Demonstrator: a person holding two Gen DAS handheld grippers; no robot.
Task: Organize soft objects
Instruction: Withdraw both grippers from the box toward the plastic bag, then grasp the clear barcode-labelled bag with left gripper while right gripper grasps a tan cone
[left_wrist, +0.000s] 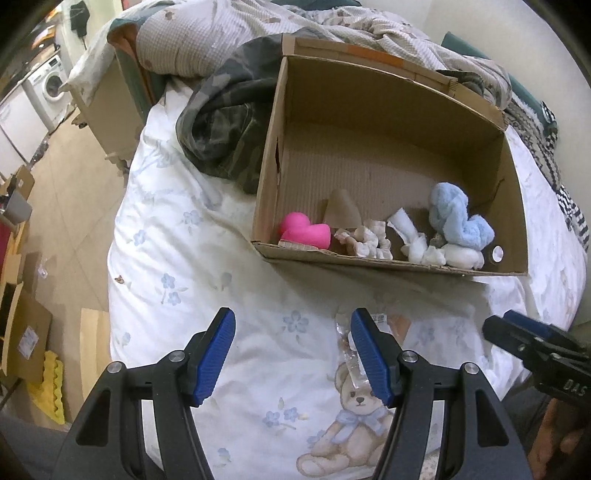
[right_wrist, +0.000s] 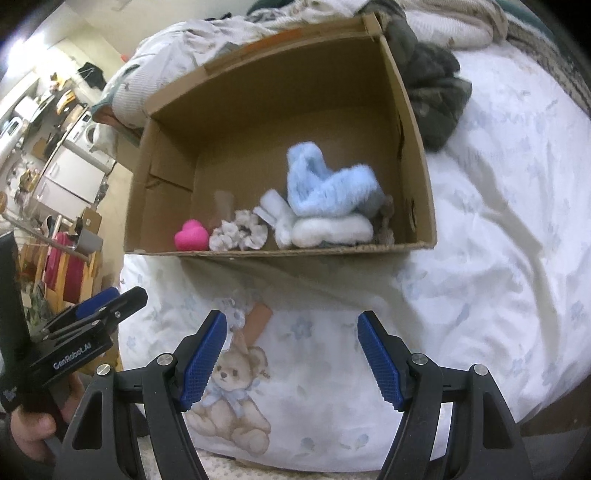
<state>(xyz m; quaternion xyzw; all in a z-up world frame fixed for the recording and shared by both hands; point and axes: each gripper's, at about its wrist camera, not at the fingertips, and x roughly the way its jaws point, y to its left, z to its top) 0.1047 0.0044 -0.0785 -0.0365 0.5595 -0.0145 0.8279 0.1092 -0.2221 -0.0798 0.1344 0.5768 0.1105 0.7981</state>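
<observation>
Cardboard box (left_wrist: 388, 155) on the bed (left_wrist: 166, 258) holds your soft things; both your grippers, left gripper (left_wrist: 291, 358) and right gripper (right_wrist: 291, 358), hover near it with fingers released, grasping nothing.

We're looking at an open cardboard box (right_wrist: 413, 122) sitting on the bed, and the soft stuff is all bunching along its near wall. A hot pink heart-shaped squishy (right_wrist: 191, 235) is lying at the left end, a cream scrunchie (right_wrist: 239, 234) is touching it, then a knotted white cloth (left_wrist: 417, 240), with a fluffy blue piece (right_wrist: 325, 188) resting on a white pad (right_wrist: 332, 229).
</observation>
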